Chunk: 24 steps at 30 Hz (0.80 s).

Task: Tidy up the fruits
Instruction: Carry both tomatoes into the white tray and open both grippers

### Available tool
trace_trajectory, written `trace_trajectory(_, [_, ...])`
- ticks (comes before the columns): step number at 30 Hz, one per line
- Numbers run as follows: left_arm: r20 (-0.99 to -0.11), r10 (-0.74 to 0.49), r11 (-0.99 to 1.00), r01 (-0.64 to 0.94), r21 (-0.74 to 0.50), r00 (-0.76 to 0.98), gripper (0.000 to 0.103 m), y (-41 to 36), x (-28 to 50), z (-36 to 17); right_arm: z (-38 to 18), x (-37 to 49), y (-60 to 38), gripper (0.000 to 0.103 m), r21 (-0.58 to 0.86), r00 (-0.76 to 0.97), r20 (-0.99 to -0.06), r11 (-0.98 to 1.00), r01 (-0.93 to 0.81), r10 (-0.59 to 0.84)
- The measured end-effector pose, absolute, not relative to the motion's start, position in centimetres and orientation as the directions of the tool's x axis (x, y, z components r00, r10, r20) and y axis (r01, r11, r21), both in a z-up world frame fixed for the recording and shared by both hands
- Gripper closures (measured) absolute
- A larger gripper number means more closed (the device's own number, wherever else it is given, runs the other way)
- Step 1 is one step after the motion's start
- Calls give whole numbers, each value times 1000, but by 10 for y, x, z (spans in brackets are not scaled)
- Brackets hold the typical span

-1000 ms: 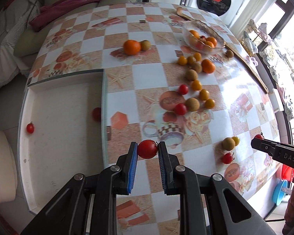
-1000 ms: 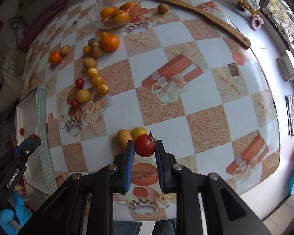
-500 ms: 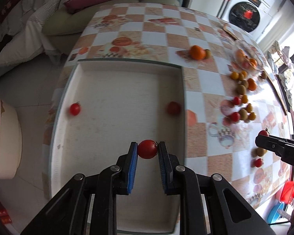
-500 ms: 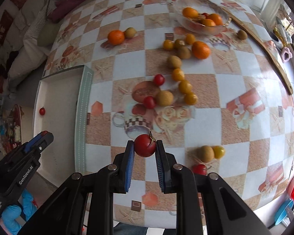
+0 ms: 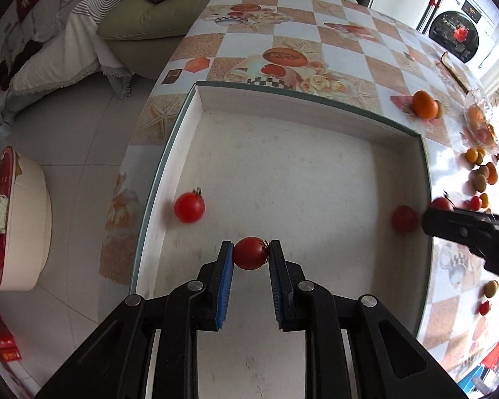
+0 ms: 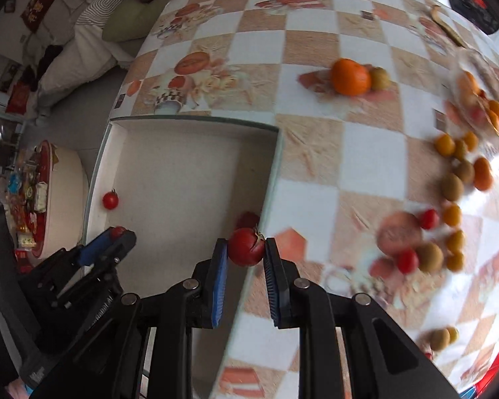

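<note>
Both grippers pinch round red tomato [image 5: 250,253], green stem.

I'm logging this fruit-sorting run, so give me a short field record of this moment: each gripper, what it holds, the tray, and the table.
left gripper: shut on a red tomato, over the tray
right gripper: shut on another red tomato, at the tray's right wall
white tray: two loose tomatoes, one by the left wall, one by the right wall
table: large orange, many small fruits
</note>
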<state>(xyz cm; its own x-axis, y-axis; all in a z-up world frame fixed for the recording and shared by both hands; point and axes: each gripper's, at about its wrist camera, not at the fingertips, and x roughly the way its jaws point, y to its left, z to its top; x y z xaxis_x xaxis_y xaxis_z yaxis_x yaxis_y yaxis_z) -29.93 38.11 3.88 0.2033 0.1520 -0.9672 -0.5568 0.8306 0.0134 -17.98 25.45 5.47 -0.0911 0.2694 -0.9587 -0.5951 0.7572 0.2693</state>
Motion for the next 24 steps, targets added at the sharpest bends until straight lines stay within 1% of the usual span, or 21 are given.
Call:
trace_trajectory(4, [-967,155,834,-552,17,204,80,387,-290,31,51,-168,282,80,262,-64,-957,745,-614,284])
trace_trajectory(9, [-964,160,837,-547,18,213,80,388,-288,28,43,-160,303,80,268,-80,-956,736,-621,281])
trace_trajectory(17, [-963,163,845,-534,25,213,79,387,-287,28,17,-163,323,79,241,-111,-969,728,-642,223])
trace_trajectory(20, [-964,162,845,-535,24,213,79,386,-287,28,18,-165,326,76,228,-107,-971,714,-662,212])
trace_trajectory(21, [-964,163,846,-533,26,212,79,385,-288,29,18,-165,327,70,234,-114,-970,710,-664,213])
trace_trajectory(22, [-964,163,848,-530,28,210,79,384,-289,29,18,-164,328,54,246,-126,-968,709,-661,219])
trace_trajectory(24, [-965,161,852,-522,32,205,79,383,-289,29,19,-163,330,40,261,-136,-964,709,-655,228])
